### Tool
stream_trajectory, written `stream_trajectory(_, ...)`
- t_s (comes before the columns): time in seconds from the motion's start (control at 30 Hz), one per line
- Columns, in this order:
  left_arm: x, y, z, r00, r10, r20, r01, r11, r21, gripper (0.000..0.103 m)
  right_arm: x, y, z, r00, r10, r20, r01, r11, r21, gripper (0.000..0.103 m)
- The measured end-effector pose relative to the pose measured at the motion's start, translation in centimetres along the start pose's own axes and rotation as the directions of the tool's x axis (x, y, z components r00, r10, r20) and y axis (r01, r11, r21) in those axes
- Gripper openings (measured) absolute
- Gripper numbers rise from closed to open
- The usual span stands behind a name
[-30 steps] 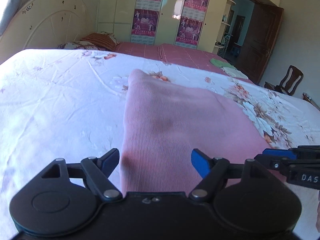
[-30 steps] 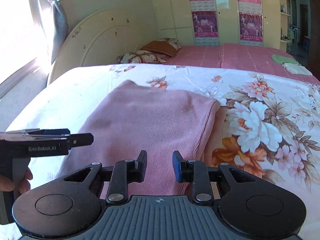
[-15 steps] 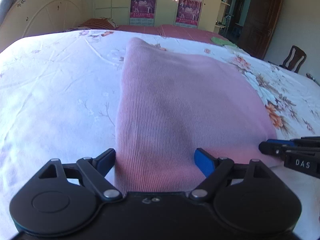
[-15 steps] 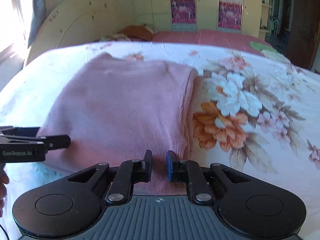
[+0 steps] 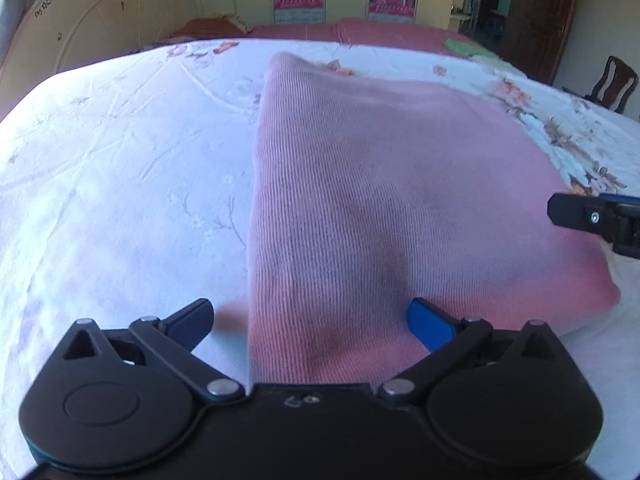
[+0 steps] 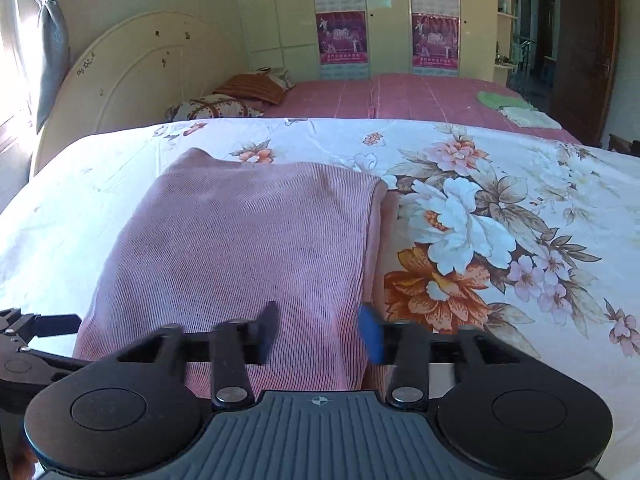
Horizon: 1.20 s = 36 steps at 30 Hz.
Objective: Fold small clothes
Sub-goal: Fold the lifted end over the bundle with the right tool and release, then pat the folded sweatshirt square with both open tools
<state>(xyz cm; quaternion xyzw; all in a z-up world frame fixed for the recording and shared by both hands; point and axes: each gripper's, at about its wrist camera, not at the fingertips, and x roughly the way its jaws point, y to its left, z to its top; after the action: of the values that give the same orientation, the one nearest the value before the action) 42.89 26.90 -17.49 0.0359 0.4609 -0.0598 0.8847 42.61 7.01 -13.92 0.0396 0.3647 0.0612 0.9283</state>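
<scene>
One pink knitted garment (image 5: 392,184) lies folded on the flowered bed sheet (image 5: 120,168), and it fills the middle of both my views. In the left wrist view it runs from the lower centre up to the upper centre of the frame, with its long left edge straight and its near right corner at the lower right. In the right wrist view the same garment (image 6: 248,248) sits in the centre left, and a second layer of it shows along its right edge, beside a big white and orange flower print.

My left gripper (image 5: 310,320) is at the bottom of its frame. Its jaws have just been opening and now stand spread wide; the near left edge of the garment is between them, but the pads do not press on it. My right gripper (image 6: 320,328) is at the bottom of its own frame. Its jaws also have just been opening, they look blurred, and the near right edge of the garment lies between them without being pinched. Each gripper appears at the side edge of the other's view.

Behind the sheet, in the upper part of the frame, I see a red bedcover (image 6: 400,96), two pillows (image 6: 224,100) at the upper left, a cream headboard (image 6: 132,76) and a wardrobe with posters (image 6: 340,36).
</scene>
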Motion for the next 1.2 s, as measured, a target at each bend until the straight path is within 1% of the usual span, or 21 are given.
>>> stream_trajectory(0.1,0.3,0.7,0.4,0.999,-0.022,-0.025,0.021,0.999,-0.038,0.103,1.1,0.4,-0.2,0.998,-0.053,-0.015,0.053,0.998,-0.044,0.069)
stream_trajectory(0.17,0.5,1.2,0.4,0.999,-0.034,-0.034,0.031,0.996,-0.085,0.103,3.0,0.1,-1.0,0.99,-0.107,-0.09,0.102,0.993,-0.058,0.069)
stream_trajectory(0.2,0.6,1.2,0.5,0.999,-0.033,-0.031,0.03,0.996,-0.089,0.103,3.7,-0.5,-1.6,0.988,-0.102,-0.115,0.099,0.995,-0.032,0.069)
stream_trajectory(0.23,0.6,1.1,0.5,0.999,-0.031,-0.024,0.029,0.996,-0.085,0.103,3.7,-1.3,-1.8,0.991,-0.08,-0.107,0.083,0.996,0.019,0.069)
stream_trajectory(0.27,0.5,0.9,0.5,1.0,-0.026,-0.017,0.025,0.997,-0.079,0.103,3.7,-2.1,-2.0,0.991,-0.06,-0.117,0.069,0.995,0.073,0.069)
stream_trajectory(0.3,0.3,0.8,0.6,1.0,-0.016,-0.008,0.016,0.998,-0.067,0.103,3.5,-2.3,-1.9,0.991,-0.053,-0.121,0.065,0.993,0.097,0.069)
stream_trajectory(0.37,-0.6,0.2,0.9,0.999,0.02,0.027,-0.02,1.0,-0.016,0.101,2.4,-2.1,-1.6,0.993,-0.066,-0.101,0.075,0.993,0.091,0.069)
stream_trajectory(0.4,-1.1,0.0,0.9,0.998,0.035,0.051,-0.036,0.999,0.004,0.097,1.6,-1.9,-1.5,0.994,-0.072,-0.082,0.079,0.993,0.09,0.069)
stream_trajectory(0.43,-1.8,-0.4,1.0,0.995,0.058,0.078,-0.06,0.998,0.024,0.095,0.7,-1.9,-1.5,0.996,-0.067,-0.062,0.072,0.992,0.099,0.069)
stream_trajectory(0.5,-3.0,-1.1,1.1,0.987,0.107,0.116,-0.114,0.992,0.056,0.096,-1.0,-2.1,-1.8,0.998,-0.045,-0.042,0.05,0.989,0.137,0.069)
stream_trajectory(0.53,-3.7,-1.3,1.2,0.984,0.117,0.138,-0.127,0.989,0.069,0.096,-1.7,-2.2,-2.0,0.999,-0.029,-0.04,0.035,0.987,0.154,0.069)
stream_trajectory(0.63,-5.7,-1.7,1.2,0.984,0.089,0.156,-0.104,0.991,0.089,0.097,-3.8,-2.1,-2.6,0.999,-0.007,-0.042,0.014,0.985,0.171,0.069)
stream_trajectory(0.7,-7.0,-1.8,1.0,0.984,0.078,0.159,-0.092,0.992,0.084,0.097,-5.1,-2.0,-3.1,0.999,0.007,-0.043,0.001,0.986,0.169,0.069)
stream_trajectory(0.83,-9.8,-2.5,0.5,0.98,0.094,0.176,-0.115,0.988,0.108,0.096,-7.7,-1.8,-3.7,0.995,0.062,-0.079,-0.048,0.984,0.171,0.07)
stream_trajectory(0.87,-10.6,-2.7,0.3,0.979,0.103,0.178,-0.126,0.985,0.122,0.096,-8.6,-1.7,-3.9,0.992,0.087,-0.092,-0.071,0.983,0.17,0.071)
stream_trajectory(0.9,-11.4,-2.8,0.1,0.977,0.111,0.18,-0.135,0.982,0.13,0.096,-9.3,-1.6,-3.9,0.989,0.105,-0.101,-0.088,0.982,0.167,0.081)
stream_trajectory(0.93,-12.2,-2.8,-0.2,0.975,0.12,0.185,-0.146,0.98,0.133,0.096,-10.2,-1.4,-4.0,0.987,0.121,-0.106,-0.104,0.982,0.155,0.097)
stream_trajectory(0.97,-13.2,-2.8,-0.6,0.973,0.128,0.19,-0.154,0.98,0.129,0.096,-11.3,-1.2,-4.0,0.986,0.137,-0.097,-0.123,0.983,0.139,0.101)
stream_trajectory(1.03,-15.2,-2.6,-1.3,0.973,0.13,0.19,-0.15,0.984,0.097,0.096,-13.5,-0.7,-4.0,0.981,0.177,-0.082,-0.168,0.98,0.103,0.102)
stream_trajectory(1.1,-17.1,-2.6,-2.1,0.974,0.12,0.192,-0.137,0.988,0.073,0.096,-15.5,-0.3,-4.2,0.977,0.193,-0.086,-0.187,0.979,0.078,0.102)
stream_trajectory(1.2,-19.9,-3.4,-3.7,0.968,0.152,0.198,-0.164,0.985,0.049,0.096,-18.5,0.2,-4.8,0.974,0.205,-0.094,-0.2,0.978,0.055,0.103)
